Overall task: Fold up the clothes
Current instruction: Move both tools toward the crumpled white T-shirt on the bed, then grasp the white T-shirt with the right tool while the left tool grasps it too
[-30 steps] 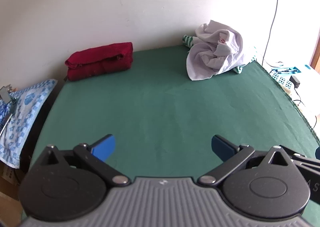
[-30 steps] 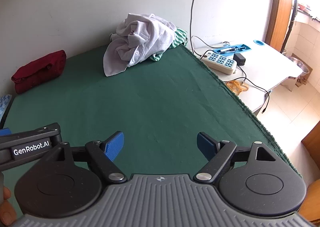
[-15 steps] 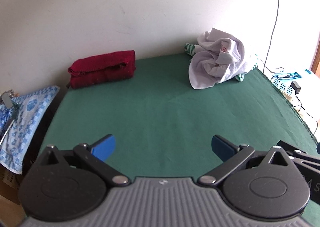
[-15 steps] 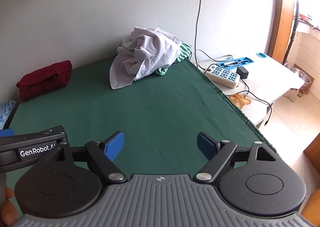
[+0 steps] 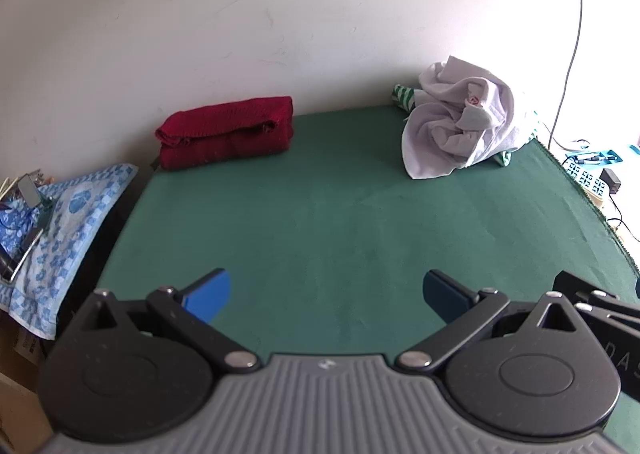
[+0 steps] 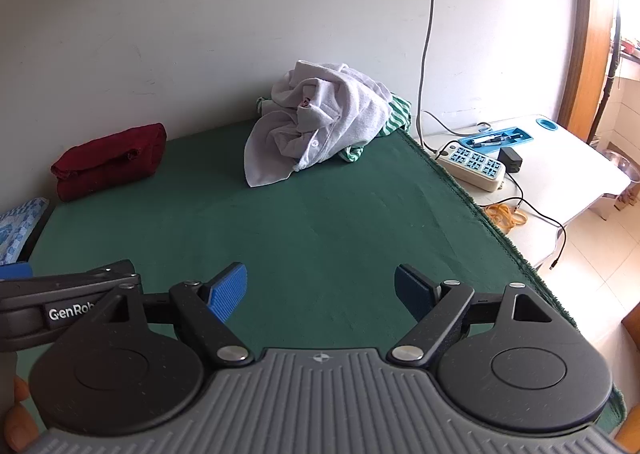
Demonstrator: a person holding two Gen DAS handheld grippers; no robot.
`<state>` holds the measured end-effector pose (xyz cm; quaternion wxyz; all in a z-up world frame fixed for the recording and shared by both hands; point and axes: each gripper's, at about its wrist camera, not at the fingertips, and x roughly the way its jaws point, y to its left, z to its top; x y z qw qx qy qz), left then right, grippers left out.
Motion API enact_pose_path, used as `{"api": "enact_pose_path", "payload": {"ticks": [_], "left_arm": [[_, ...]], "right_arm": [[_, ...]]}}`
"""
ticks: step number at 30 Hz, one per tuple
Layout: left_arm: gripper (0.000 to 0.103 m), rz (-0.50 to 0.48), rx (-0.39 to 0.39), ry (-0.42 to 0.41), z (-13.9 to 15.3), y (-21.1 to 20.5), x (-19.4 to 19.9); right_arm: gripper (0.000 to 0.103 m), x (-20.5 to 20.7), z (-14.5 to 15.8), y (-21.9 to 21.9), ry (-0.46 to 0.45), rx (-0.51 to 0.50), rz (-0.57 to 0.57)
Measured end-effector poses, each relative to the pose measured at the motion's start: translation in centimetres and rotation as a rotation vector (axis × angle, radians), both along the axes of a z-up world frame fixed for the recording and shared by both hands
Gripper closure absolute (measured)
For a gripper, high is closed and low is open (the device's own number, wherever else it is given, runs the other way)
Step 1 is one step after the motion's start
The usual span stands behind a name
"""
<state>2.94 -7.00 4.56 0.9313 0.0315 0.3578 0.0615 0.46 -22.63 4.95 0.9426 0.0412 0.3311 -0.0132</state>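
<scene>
The crumpled white shirt (image 6: pixel 320 126) lies heaped over a green striped garment (image 6: pixel 396 114) at the far right corner of the green-covered desk (image 6: pixel 320 222), well ahead of me. A folded red sweater (image 5: pixel 226 136) sits far left by the wall. My left hand-held gripper (image 5: pixel 326 292) and right hand-held gripper (image 6: pixel 320 288) both hover wide open, holding nothing.

I am in a home room: a green-covered table (image 6: pixel 320 222) against a plain wall, crumpled laundry (image 6: pixel 320 126) at 12 o'clock, a power strip (image 6: pixel 472 166) at 2.
</scene>
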Motion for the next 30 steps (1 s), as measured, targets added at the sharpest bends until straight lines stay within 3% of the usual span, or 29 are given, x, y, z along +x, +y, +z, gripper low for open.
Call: {"api": "enact_pose_path", "payload": {"ticks": [7, 12, 14, 20, 27, 28, 29, 30], "left_arm": [[0.000, -0.017, 0.016, 0.024, -0.3, -0.2, 1.5], [0.000, -0.062, 0.104, -0.005, 1.5, -0.8, 5.0], [0.000, -0.091, 0.102, 0.003, 2.3, -1.0, 7.3], [0.001, -0.133, 0.138, 0.022, 4.2, -1.9, 14.0], [0.001, -0.138, 0.098, 0.084, 1.3, -0.7, 12.0], [0.001, -0.141, 0.106, 0.091, 0.8, -0.6, 11.5], [0.001, -0.141, 0.117, 0.093, 0.3, -0.5, 11.2], [0.001, -0.139, 0.128, 0.091, -0.1, -0.5, 11.2]], "right_arm": [[0.019, 2.0, -0.6, -0.2, 0.039, -0.010, 0.014], [0.020, 7.6, 0.9, -1.5, 0.050, -0.006, 0.017], [0.019, 9.6, 2.0, -2.3, 0.034, 0.015, 0.014], [0.016, 20.3, 2.2, -3.5, 0.023, 0.063, 0.033], [0.021, 33.9, -2.8, -5.0, 0.048, 0.061, -0.026], [0.034, 34.8, -3.6, -5.0, 0.070, 0.074, -0.020], [0.076, 35.4, -4.2, -4.9, 0.091, 0.087, -0.015], [0.093, 35.5, -4.4, -5.0, 0.103, 0.096, -0.018]]}}
